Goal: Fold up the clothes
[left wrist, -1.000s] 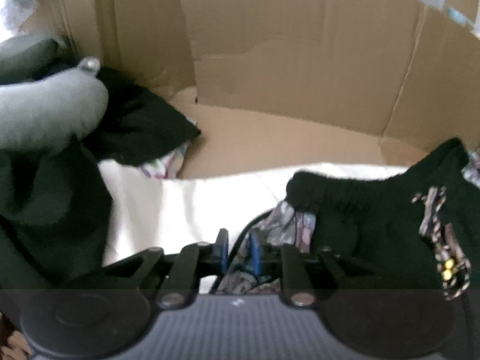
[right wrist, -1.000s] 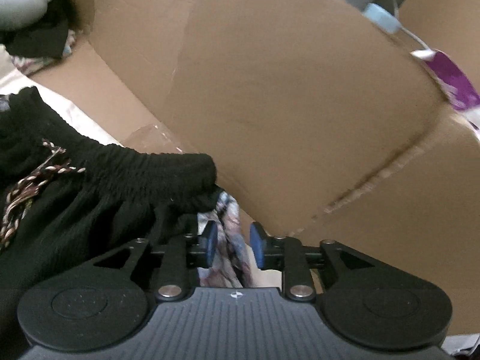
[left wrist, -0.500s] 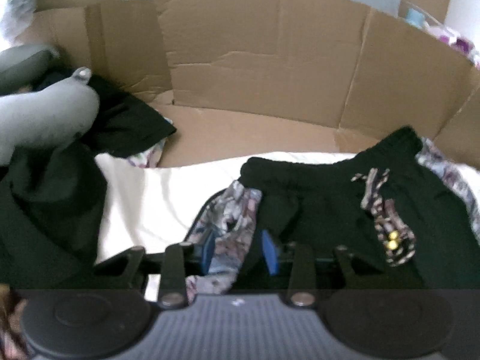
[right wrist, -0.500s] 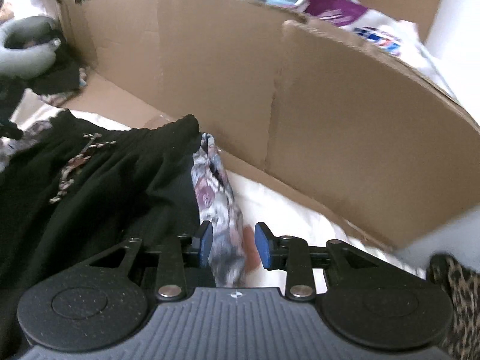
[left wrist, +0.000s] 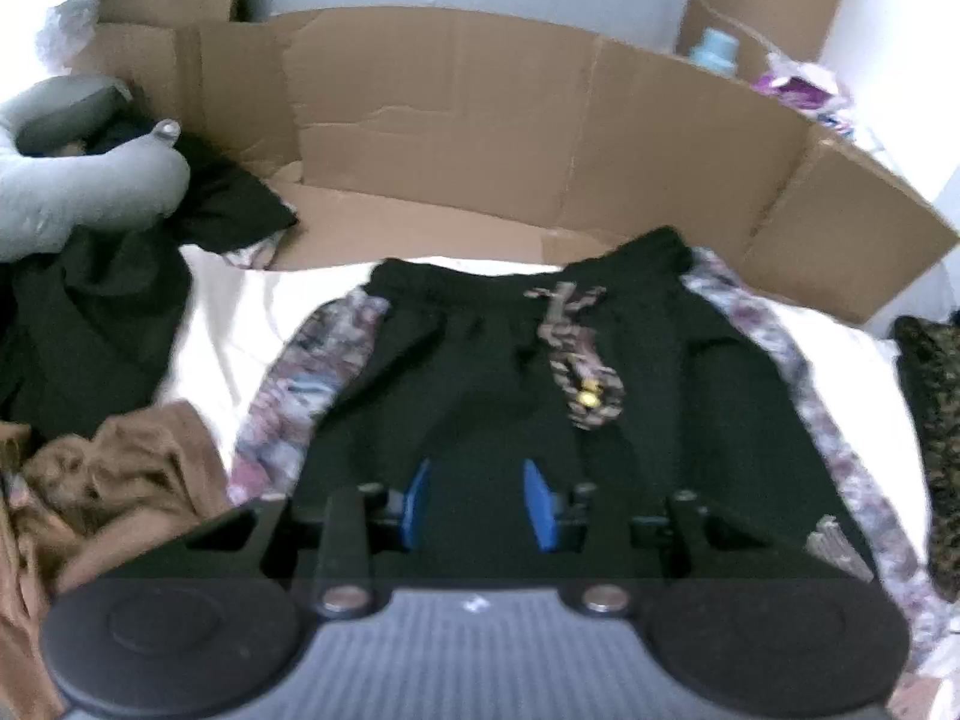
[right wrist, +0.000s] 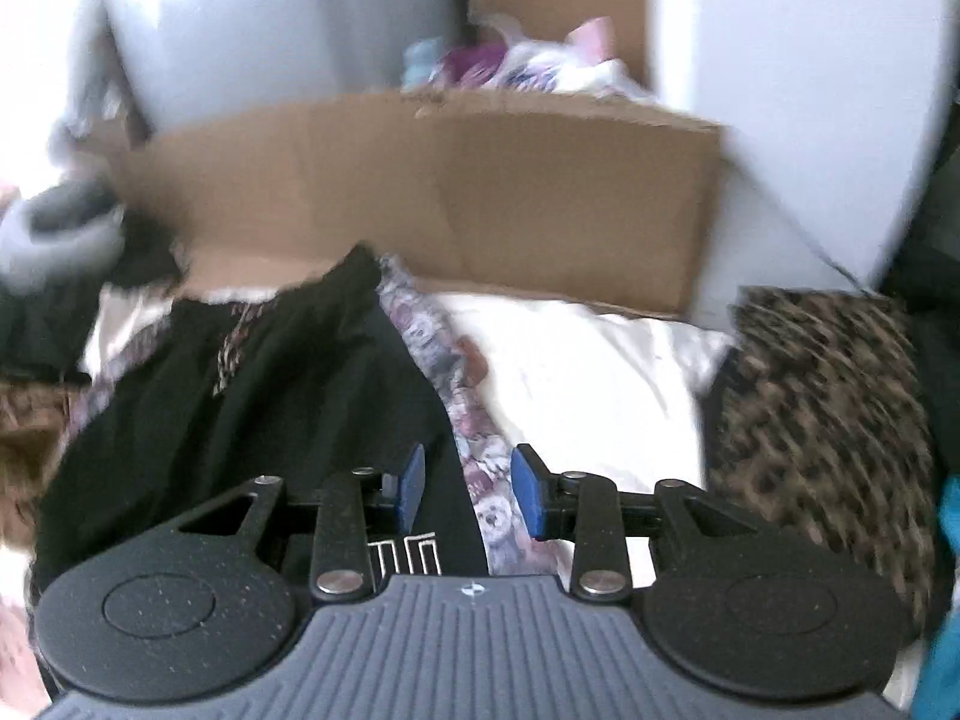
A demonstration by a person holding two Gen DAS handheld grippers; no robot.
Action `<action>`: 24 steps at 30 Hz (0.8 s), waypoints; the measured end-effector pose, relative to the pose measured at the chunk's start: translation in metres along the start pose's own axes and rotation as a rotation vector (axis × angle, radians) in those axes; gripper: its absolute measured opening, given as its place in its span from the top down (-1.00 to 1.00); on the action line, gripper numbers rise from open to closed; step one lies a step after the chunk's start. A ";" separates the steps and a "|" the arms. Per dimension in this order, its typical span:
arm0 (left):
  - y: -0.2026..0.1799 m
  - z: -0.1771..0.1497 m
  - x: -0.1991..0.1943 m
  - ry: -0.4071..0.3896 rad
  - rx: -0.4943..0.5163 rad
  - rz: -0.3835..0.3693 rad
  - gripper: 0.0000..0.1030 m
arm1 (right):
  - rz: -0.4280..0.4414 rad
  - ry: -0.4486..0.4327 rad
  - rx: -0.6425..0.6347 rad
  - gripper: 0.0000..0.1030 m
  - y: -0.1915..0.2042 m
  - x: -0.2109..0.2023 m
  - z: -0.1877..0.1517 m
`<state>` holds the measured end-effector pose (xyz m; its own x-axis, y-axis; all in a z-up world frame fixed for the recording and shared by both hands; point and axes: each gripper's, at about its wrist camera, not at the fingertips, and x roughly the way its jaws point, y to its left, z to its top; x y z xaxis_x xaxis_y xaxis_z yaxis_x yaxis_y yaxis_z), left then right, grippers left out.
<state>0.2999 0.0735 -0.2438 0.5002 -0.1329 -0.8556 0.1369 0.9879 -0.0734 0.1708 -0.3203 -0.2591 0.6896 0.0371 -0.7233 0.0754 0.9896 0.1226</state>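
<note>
Across the white sheet (left wrist: 228, 324), before the cardboard wall (left wrist: 480, 138), black shorts (left wrist: 480, 372) lie spread flat, unfolded. Left tongs (left wrist: 477, 501) stand apart, empty; right tongs (right wrist: 468, 489) are opening, gripping nothing. All folding remains.

A flattened cardboard box (left wrist: 480, 138) is propped along the back; a grey neck pillow (left wrist: 78, 180) lies at its left; a blue bottle (left wrist: 714, 54) is seen behind.

Left wrist camera looks forward and down along fingers, over black shorts (left wrist: 528, 384) toward cardboard wall (left wrist: 480, 120). Right wrist camera faces same way, at shorts' right edge. Both share shorts, cardboard, white sheet (right wrist: 576, 372).
</note>
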 end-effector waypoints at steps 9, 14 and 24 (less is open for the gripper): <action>-0.054 -0.043 -0.031 0.056 -0.001 -0.052 -0.07 | -0.047 0.070 0.149 0.02 -0.026 -0.034 -0.064; -0.074 -0.070 -0.040 0.100 0.027 -0.127 -0.07 | -0.018 0.110 0.172 0.02 -0.027 -0.042 -0.074; -0.103 -0.129 -0.015 0.250 0.129 -0.211 -0.05 | -0.094 0.155 0.205 0.02 -0.053 -0.028 -0.102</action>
<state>0.1678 -0.0157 -0.2902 0.2267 -0.2933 -0.9288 0.3301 0.9203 -0.2101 0.0740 -0.3592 -0.3148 0.5555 -0.0173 -0.8314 0.2894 0.9413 0.1737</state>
